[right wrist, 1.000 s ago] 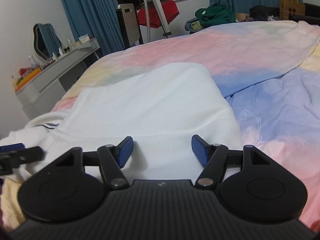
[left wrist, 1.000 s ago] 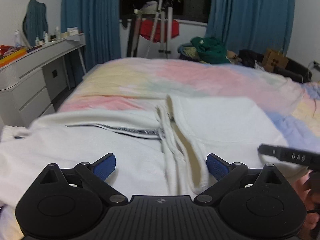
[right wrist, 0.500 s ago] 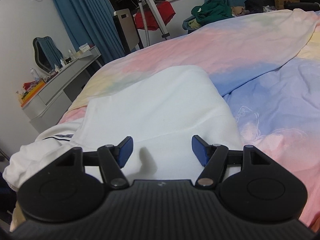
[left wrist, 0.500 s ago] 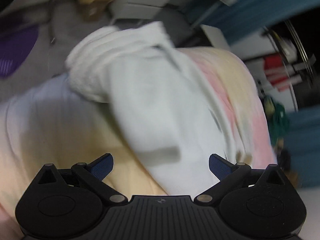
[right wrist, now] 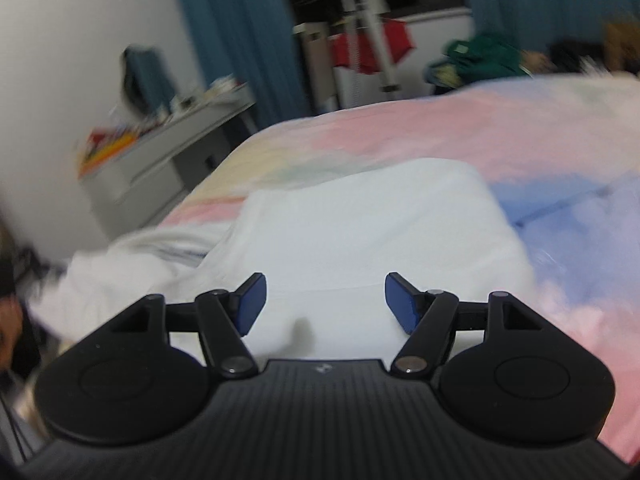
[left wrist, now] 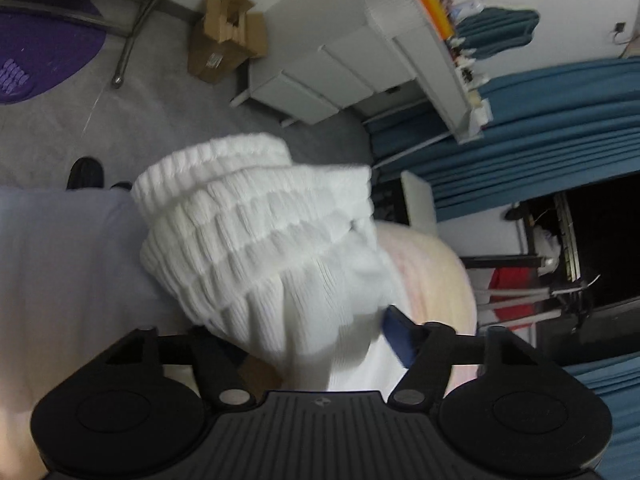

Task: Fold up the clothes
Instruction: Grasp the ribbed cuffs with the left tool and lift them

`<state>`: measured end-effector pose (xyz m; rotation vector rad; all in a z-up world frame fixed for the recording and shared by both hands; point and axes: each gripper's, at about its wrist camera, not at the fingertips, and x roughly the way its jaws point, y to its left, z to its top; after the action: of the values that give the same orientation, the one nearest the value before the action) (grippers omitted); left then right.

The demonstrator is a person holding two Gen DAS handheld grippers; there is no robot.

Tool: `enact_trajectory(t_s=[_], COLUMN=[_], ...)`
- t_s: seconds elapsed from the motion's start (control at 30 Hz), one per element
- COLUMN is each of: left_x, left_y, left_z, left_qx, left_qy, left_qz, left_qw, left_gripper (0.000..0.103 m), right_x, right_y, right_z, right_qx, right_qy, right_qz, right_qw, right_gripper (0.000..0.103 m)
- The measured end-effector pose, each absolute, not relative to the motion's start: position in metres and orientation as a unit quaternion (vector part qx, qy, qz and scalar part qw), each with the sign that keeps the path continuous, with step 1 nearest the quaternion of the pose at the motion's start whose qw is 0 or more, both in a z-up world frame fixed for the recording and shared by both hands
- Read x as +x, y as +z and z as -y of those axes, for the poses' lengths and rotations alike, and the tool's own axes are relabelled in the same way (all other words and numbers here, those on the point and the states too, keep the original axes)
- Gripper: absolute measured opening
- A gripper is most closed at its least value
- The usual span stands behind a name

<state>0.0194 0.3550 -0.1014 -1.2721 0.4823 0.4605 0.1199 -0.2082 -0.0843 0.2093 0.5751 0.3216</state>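
Observation:
A white sweater (right wrist: 380, 220) lies folded on the pastel bed cover (right wrist: 480, 128). Its bunched ribbed cuff end (left wrist: 256, 216) hangs over the bed's edge in the left wrist view. My left gripper (left wrist: 316, 340) is rolled on its side there, and its jaws are closing with the ribbed cloth between them. The right blue pad (left wrist: 396, 336) is at the cloth's edge; the cloth hides the other pad. My right gripper (right wrist: 324, 304) hovers open just above the near edge of the folded sweater, with nothing between its pads.
A white dresser (left wrist: 340, 76), a cardboard box (left wrist: 226, 36) and a purple rug (left wrist: 40, 52) stand on the grey floor beside the bed. Beyond the bed are blue curtains (right wrist: 240, 40), a drying rack with a red garment (right wrist: 372, 44) and a green clothes heap (right wrist: 480, 60).
My left gripper rolled sideways and swung left from the sweater's middle to the ribbed cuff at the bed's edge, and its jaws narrowed. The right gripper lifted slightly.

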Motion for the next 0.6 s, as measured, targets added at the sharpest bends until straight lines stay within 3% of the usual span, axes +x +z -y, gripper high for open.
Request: enact_trajectory(t_s=[0.07,0.17,0.43,0.6], left_x=[0.027,0.038,0.056,0.069], left_y=[-0.097,-0.081,0.011,0.079], left_z=[-0.354,-0.342,-0.268,-0.170], left_qx=[-0.572,-0.530,-0.370,-0.237], left_qy=[0.210,0.219,0.196,0.162], left_qz=[-0.210,-0.210,-0.171,-0.136], left_qw=[0.765,0.792,0.892,0.948], left_gripper=[0.040,0.026,0.020,0.019], right_x=[0.122,0.125,0.131,0.124], right_y=[-0.088,-0.098,-0.111,-0.100], right_z=[0.195,0.175,0.168,0.185], right_qx=[0.096,0.069,0.067,0.100], right_qy=[0.185,0.197,0.192,0.185], right_qz=[-0.295,-0.319,-0.357,-0.354], right_qw=[0.932,0.924,0.912,0.911], right_gripper=[0.068,0.067,0.069,0.067])
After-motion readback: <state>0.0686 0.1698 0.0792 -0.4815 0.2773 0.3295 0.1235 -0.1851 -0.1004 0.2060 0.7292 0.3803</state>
